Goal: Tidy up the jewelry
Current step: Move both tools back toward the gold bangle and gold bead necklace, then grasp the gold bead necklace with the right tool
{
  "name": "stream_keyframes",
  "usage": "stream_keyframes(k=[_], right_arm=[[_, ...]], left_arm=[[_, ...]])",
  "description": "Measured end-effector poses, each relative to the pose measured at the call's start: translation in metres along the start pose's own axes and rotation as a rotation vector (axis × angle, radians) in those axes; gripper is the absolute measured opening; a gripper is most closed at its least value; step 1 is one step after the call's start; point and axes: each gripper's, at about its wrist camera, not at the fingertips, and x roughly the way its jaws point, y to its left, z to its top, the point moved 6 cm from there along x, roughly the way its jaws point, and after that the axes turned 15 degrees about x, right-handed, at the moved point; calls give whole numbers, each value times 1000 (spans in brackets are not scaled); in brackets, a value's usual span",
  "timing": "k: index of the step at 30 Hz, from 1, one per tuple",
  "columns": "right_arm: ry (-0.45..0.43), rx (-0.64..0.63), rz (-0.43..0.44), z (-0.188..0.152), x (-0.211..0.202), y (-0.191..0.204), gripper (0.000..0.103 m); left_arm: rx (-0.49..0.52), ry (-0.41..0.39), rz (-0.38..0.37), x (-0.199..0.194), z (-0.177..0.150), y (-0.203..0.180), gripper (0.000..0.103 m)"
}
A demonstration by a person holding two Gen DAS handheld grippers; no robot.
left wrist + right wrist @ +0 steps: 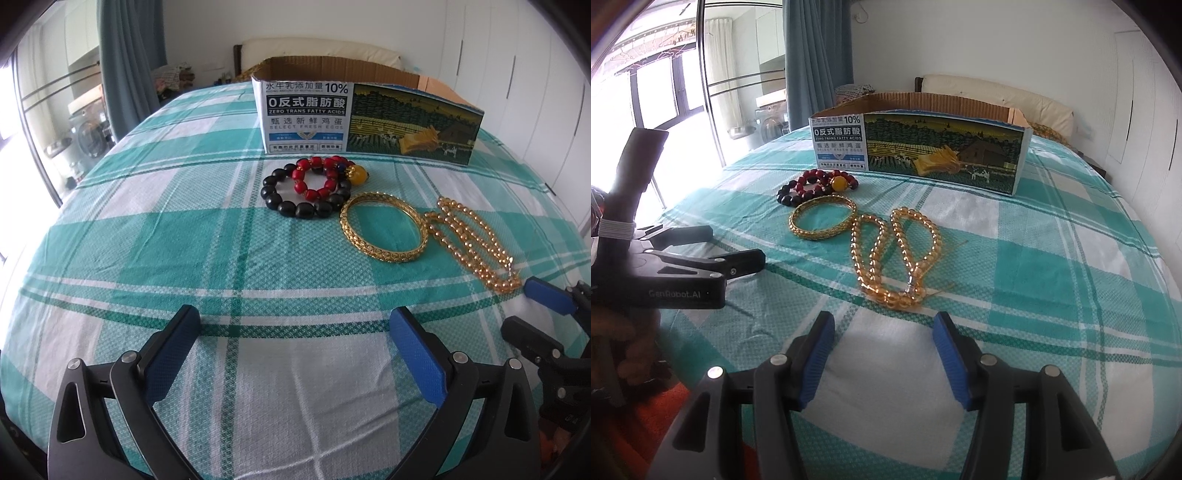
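Note:
On the green checked bedsheet (184, 240) lie a black bead bracelet (295, 208), a red bead bracelet (314, 177) with a yellow bead (357, 173), a gold bangle (384, 229) and an amber bead necklace (476, 243). Behind them stands an open cardboard box (369, 118). My left gripper (295, 325) is open and empty, short of the bracelets. My right gripper (882, 328) is open and empty, just short of the necklace (897, 254). The bangle (823, 219), the bracelets (812, 184) and the box (923, 144) also show in the right wrist view.
A headboard and pillow (317, 51) stand behind the box. White wardrobe doors (517, 92) are on the right; a curtain (129, 66) and window on the left. The left gripper appears in the right wrist view (738, 254); the right gripper in the left wrist view (546, 306).

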Motion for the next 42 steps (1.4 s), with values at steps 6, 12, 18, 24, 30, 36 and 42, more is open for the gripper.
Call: stream_keyframes(k=[6, 12, 18, 24, 30, 36, 42], right_arm=[[20, -17, -40, 10, 14, 7, 57], [3, -12, -47, 14, 17, 6, 56], [-31, 9, -67, 17, 14, -4, 25], [-41, 41, -71, 19, 12, -15, 15], [-51, 76, -87, 18, 7, -29, 15], [-76, 142, -130, 16, -4, -60, 15], [-101, 175, -165, 11, -15, -80, 15]], left_arm=[[2, -1, 0, 0, 1, -1, 102], [1, -1, 1, 0, 1, -1, 102], [1, 0, 0, 0, 1, -1, 103], [1, -1, 0, 0, 1, -1, 103], [1, 0, 0, 1, 1, -1, 103], [1, 8, -6, 2, 0, -1, 103], [0, 21, -25, 1, 1, -1, 102]])
